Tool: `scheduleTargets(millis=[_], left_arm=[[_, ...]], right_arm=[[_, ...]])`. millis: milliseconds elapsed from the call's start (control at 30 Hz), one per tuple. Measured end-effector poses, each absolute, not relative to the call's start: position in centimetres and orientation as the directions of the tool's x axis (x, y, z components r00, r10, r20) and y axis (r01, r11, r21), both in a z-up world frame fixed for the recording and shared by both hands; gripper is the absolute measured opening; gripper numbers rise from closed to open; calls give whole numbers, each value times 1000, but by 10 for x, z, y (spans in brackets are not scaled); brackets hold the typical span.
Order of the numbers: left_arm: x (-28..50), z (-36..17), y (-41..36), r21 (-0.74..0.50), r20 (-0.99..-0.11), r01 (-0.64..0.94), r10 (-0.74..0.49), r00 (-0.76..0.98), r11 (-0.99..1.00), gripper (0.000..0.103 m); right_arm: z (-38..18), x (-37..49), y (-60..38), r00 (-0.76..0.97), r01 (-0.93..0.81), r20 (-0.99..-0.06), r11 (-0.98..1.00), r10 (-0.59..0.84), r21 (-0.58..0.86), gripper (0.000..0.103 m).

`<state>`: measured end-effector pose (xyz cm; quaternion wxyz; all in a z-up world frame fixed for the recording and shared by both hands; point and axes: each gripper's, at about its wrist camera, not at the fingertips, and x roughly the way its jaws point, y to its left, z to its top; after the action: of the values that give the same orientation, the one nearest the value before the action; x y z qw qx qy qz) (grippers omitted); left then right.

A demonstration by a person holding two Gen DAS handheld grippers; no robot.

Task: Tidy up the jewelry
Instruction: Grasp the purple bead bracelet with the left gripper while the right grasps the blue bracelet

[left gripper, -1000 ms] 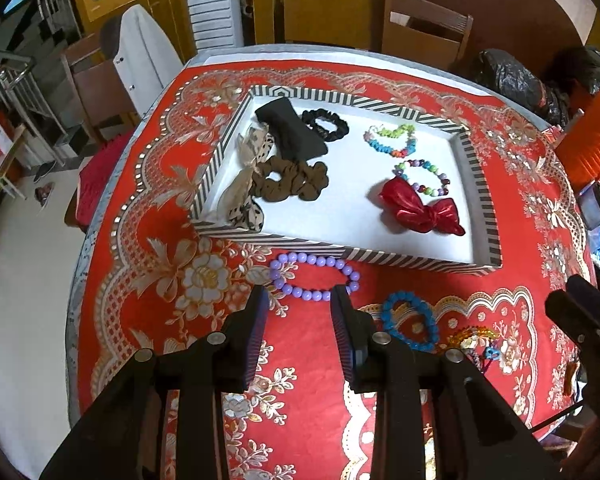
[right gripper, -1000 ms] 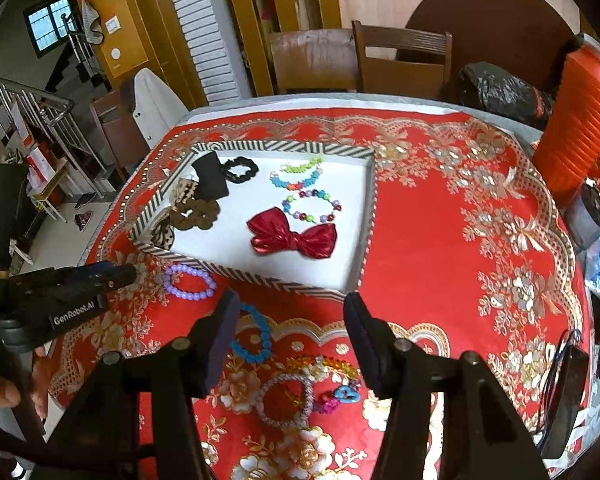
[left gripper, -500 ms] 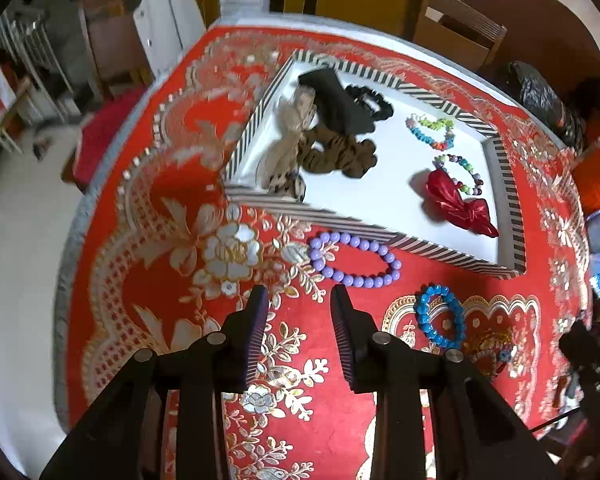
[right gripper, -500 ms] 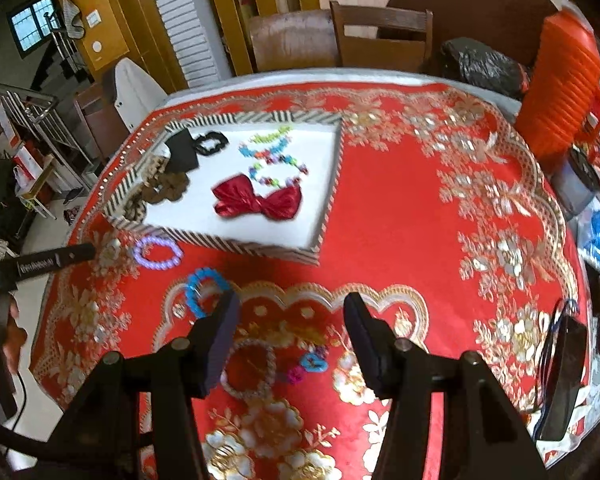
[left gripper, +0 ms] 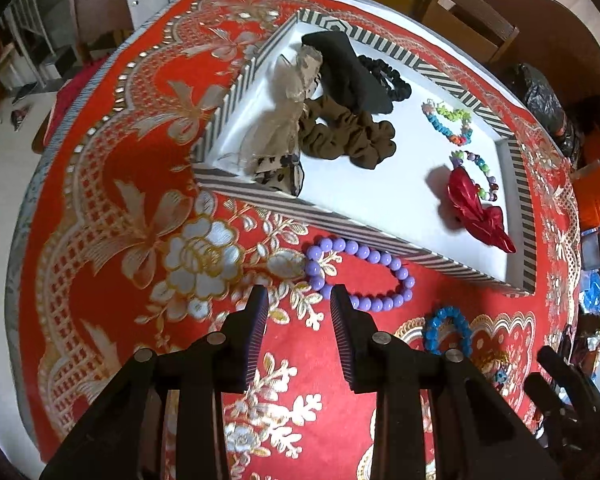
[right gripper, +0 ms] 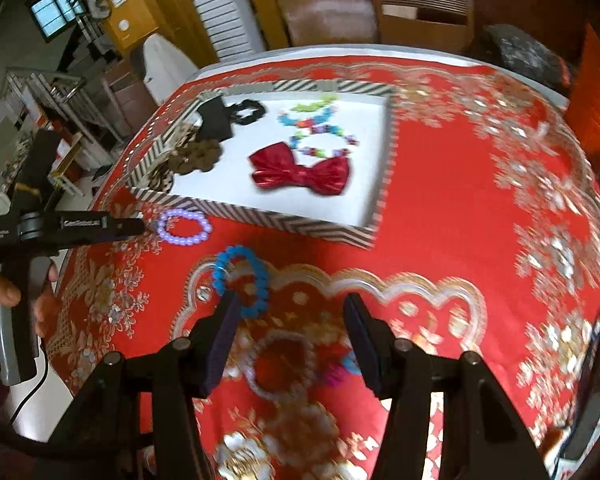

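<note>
Purple bracelet point(left gripper: 358, 274) beside striped tray point(left gripper: 380, 236); blue bracelet point(left gripper: 446, 328) nearby.

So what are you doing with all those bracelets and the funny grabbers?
A person is tidying jewelry into the striped tray on the red tablecloth. The left gripper is open, right beside the purple bead bracelet, which lies on the cloth just outside the tray. The right gripper is open too, above the blue bracelet and a pearl one. Neither is holding anything.
</note>
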<state>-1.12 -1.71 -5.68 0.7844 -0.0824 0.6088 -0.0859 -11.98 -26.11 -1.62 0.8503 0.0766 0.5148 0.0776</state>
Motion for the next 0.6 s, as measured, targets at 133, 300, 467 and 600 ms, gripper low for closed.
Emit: scheduleTargets(millis=[133,300,467,600], left_arm=[[-3,-64,-23,-224,-945,53,-230,232,973,19],[2,-69,-38,-158,-958,111,-180,225,981,19],[3,-73,-49,-99,-958,152,-136,253,983,19],[5,-73,-46,-104,-958,156,-141,251,982,0]], right_arm=[[-29,-103,-244,435,-73,-873,974,223,213,57],[-48,-87,-230,404,-97,-892,979,201,176,57],[-67,-79,-220,378,-100,-910,985,171,144,38],[-74,-77,-220,380,-93,-910,985,167,143,11]])
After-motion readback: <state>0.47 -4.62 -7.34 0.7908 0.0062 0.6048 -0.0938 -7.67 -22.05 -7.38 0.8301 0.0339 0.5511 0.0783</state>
